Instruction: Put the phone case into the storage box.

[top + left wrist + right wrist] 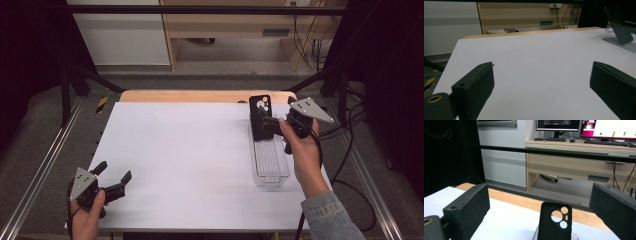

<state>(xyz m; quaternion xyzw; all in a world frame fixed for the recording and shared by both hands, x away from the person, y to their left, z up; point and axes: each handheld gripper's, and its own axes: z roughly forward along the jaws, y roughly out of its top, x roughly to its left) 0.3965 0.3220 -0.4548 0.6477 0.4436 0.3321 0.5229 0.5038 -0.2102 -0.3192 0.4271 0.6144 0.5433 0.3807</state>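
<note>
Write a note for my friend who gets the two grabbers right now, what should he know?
Left tool: open, holding nothing, low at the near left corner of the white table.
Right tool: open, jaws standing either side of the black phone case, not clamped on it.
The phone case stands upright, leaning at the far end of the clear tray on the table's right side.
Done: the case stands in the tray.
Left: probably draw the right tool away, or shut it if the case must move.
</note>
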